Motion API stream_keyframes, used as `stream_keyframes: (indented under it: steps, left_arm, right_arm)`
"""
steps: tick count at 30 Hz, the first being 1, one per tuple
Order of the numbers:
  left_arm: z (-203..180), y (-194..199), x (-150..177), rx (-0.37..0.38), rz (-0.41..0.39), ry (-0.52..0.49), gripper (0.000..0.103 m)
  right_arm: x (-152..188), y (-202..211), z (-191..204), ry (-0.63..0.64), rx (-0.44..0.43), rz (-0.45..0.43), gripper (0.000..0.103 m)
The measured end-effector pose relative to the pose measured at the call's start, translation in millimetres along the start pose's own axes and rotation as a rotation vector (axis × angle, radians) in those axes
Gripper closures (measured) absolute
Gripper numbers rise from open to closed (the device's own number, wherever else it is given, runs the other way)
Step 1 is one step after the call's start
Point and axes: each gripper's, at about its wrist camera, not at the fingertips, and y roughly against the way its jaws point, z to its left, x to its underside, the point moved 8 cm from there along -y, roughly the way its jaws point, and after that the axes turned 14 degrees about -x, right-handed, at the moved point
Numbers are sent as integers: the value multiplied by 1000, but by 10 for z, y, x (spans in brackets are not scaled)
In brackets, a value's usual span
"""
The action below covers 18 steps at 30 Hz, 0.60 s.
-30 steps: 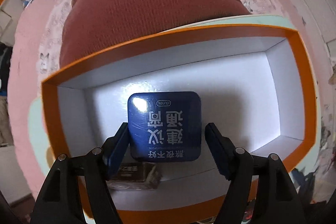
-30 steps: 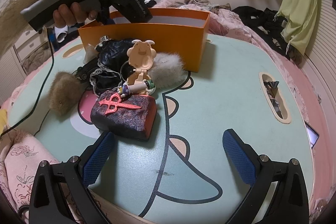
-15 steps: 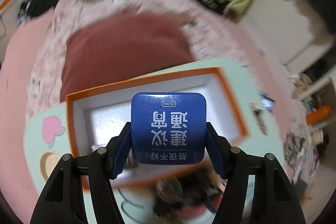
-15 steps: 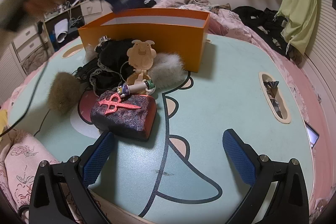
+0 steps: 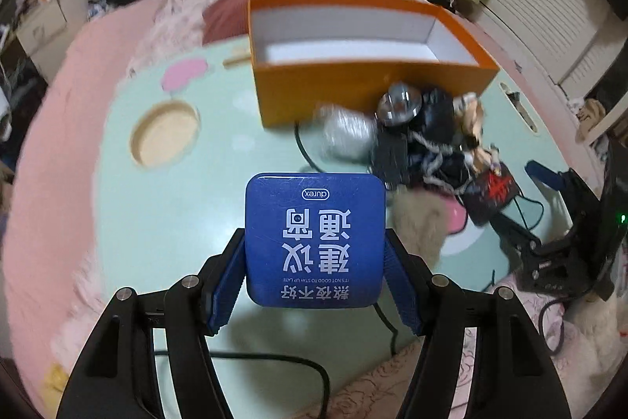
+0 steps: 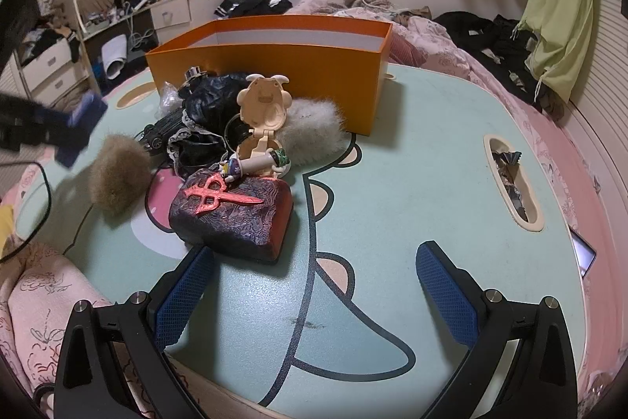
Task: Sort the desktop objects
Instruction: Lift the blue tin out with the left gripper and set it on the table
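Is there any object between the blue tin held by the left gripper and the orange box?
Nothing visible blocks it. The blue tin is over bare table; the orange box is open on top. The clutter pile lies right of that path.

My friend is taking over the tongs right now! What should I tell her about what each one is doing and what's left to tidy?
Left tongs: shut on the blue tin, held above the green table, short of the orange box.
Right tongs: open, holding nothing, low over the table just in front of the dark case with the red sword.
Done: nothing can be seen inside the box from here.
Left: the tin, plus the pile in front of the box: the case, brown fluff ball, white fluff ball, beige toy and black tangle.
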Motion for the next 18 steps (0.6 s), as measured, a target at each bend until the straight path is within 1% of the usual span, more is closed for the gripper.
stream_keyframes:
  steps: [4, 6, 9, 10, 11, 12, 13, 16, 18]
  left_arm:
    - [-67, -140, -7, -36, 9, 28, 37]
    - [-113, -121, -64, -22, -7, 46, 37]
    - [-167, 18, -125, 7, -68, 65, 37]
    - [-176, 84, -130, 15, -99, 63, 34]
    - [-169, 126, -127, 9, -120, 61, 31]
    - [-134, 154, -91, -20, -137, 57, 24]
    - [-99, 152, -76, -43, -140, 68, 22]
    - [32, 110, 100, -91, -129, 77, 22]
    - [92, 104, 230, -85, -122, 91, 22]
  right_arm:
    - [-1, -1, 2, 0, -1, 0, 0]
    - [-1, -1, 2, -1, -1, -1, 0]
    - [-5, 4, 1, -1, -1, 0, 0]
    - [-1, -1, 1, -1, -1, 0, 0]
    - [-2, 0, 1, -1, -1, 0, 0]
    - [-5, 4, 2, 0, -1, 0, 0]
    - [-6, 6, 3, 0, -1, -1, 0]
    - [-1, -2, 0, 0, -1, 0, 0]
    - [-5, 4, 1, 0, 0, 0, 0]
